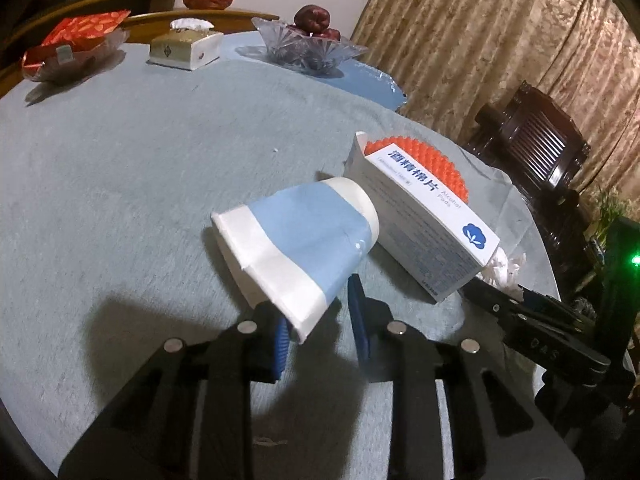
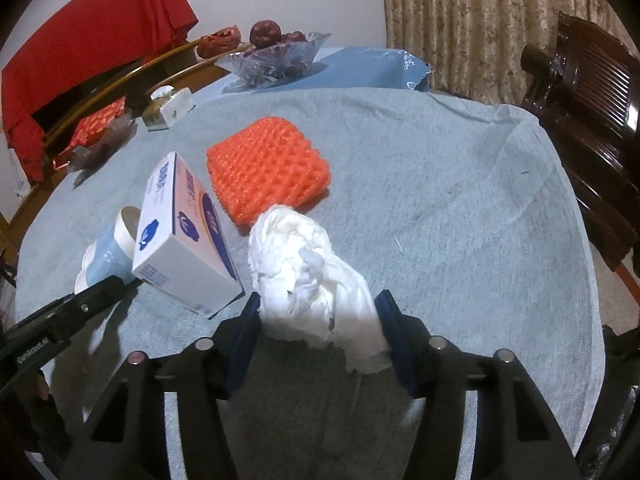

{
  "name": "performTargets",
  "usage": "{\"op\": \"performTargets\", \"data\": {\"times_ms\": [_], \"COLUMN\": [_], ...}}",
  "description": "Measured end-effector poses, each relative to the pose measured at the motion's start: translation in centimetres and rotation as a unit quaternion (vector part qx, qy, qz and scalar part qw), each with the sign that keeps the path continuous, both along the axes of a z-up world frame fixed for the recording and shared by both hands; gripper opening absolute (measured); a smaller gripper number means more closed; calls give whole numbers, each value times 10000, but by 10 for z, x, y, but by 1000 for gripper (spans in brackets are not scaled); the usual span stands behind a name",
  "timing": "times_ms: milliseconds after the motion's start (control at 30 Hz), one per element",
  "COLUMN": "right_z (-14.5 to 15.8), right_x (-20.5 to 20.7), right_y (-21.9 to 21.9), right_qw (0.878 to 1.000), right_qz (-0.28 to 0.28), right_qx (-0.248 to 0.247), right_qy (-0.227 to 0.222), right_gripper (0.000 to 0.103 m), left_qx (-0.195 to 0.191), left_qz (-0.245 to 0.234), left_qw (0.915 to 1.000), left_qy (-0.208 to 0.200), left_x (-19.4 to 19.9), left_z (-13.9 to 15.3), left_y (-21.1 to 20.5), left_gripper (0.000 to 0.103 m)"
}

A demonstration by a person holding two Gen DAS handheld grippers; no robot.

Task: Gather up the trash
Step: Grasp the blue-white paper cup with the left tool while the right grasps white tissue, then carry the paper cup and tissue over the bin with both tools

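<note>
The left gripper (image 1: 320, 330) pinches the rim of a squashed blue and white paper cup (image 1: 298, 246), tipped over beside the white box (image 1: 424, 216). The right gripper (image 2: 320, 332) has its blue fingers (image 2: 394, 336) wide around a crumpled white tissue (image 2: 312, 280) on the grey tablecloth (image 2: 460, 208). An orange foam net (image 2: 268, 170) lies just behind.

On your table (image 2: 460, 184), the cup (image 2: 106, 252) lies left of the box (image 2: 180, 236); the foam net (image 2: 268, 168) sits behind the tissue wad (image 2: 312, 276)
</note>
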State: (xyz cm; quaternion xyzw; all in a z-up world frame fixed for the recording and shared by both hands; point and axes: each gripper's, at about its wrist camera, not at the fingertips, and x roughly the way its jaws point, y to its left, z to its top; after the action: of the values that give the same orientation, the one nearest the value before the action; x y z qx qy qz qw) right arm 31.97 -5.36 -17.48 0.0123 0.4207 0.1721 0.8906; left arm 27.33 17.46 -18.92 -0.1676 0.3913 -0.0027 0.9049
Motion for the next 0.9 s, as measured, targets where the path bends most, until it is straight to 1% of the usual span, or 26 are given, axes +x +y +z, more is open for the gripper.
{"op": "performTargets", "data": {"times_ms": [33,67,100,133,200,267,300,367,567,767,900], "right_z": [0,1,1,2,2,4,5,8,28,50,64], "right_x": [-1,-1,-2,-3,-5,-6,-8,-11,-26,-46,-59], "right_y": [0,0,-1,-2,-1,-2,-2,-3,-12,-23,-33], "right_qw": [10000,10000,10000,10000,9999,9999,9998,9997,9989,9976,9964], "right_qz": [-9,-18,-17,-10,-1,40,52,67,28,-35,-110], "right_qx": [4,19,39,73,94,134,161,188,349,453,536], "right_qy": [-14,-27,-36,-44,-60,-73,-94,-133,-322,-518,-648], "right_gripper": [57,55,51,49,38,30,28,26,26,26,26], "left_qx": [19,43,64,75,126,133,112,87,150,464,571], "left_qz": [-11,-45,-75,-103,-153,-148,-148,-165,-218,-379,-523], "left_qw": [10000,9999,9999,9998,9995,9994,9994,9993,9987,9966,9950], "left_qy": [-38,-81,-121,-151,-229,-281,-299,-312,-446,-566,-634], "left_x": [-1,-2,-4,-5,-9,-12,-13,-16,-25,-39,-47], "left_z": [1,3,5,7,12,16,18,20,35,53,64], "left_y": [0,-1,-2,-3,-6,-9,-10,-12,-22,-42,-57], "left_gripper": [18,12,9,7,4,3,2,2,2,2,2]}}
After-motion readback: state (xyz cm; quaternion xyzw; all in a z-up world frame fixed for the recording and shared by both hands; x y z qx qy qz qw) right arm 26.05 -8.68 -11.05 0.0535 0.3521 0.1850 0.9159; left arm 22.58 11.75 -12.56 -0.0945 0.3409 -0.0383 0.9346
